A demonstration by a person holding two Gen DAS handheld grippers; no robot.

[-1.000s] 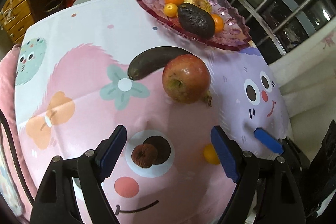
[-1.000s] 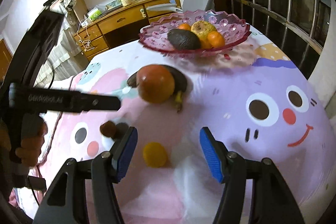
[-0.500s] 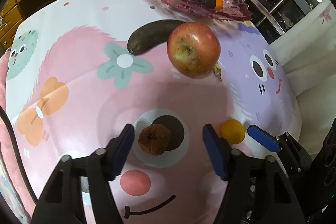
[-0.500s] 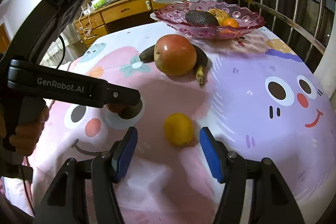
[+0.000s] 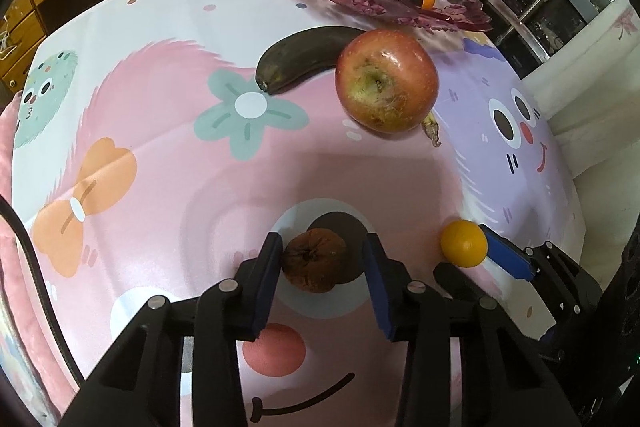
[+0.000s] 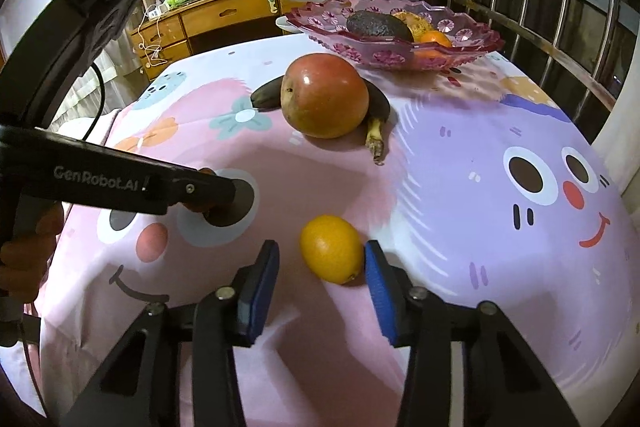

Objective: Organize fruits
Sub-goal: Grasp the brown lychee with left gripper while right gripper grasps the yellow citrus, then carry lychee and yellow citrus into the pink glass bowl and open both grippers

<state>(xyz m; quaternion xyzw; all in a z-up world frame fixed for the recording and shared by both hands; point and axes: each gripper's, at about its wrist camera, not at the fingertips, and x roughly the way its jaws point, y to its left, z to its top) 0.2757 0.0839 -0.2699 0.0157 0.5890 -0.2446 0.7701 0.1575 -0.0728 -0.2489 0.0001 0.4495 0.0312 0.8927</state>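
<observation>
While the left gripper point(image 5: 322, 267) closes around the wrinkly brown fruit point(image 5: 315, 259), the right gripper point(image 6: 322, 269) closes around the small orange point(image 6: 331, 248); neither squeezes from both sides yet. Both grippers were wider before. At 12 o'clock lie the apple point(image 5: 386, 79) and banana point(image 5: 304, 57), still on the worktop point(image 5: 160, 131). Some fruit already sits in the pink bowl point(image 5: 448, 13).

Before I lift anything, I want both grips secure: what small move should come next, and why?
Probably finish closing both grippers. The left gripper has been closing around the shrivelled brown fruit, with a gap at one pad. The right gripper has been closing around the small round orange fruit, touching only one pad.
</observation>
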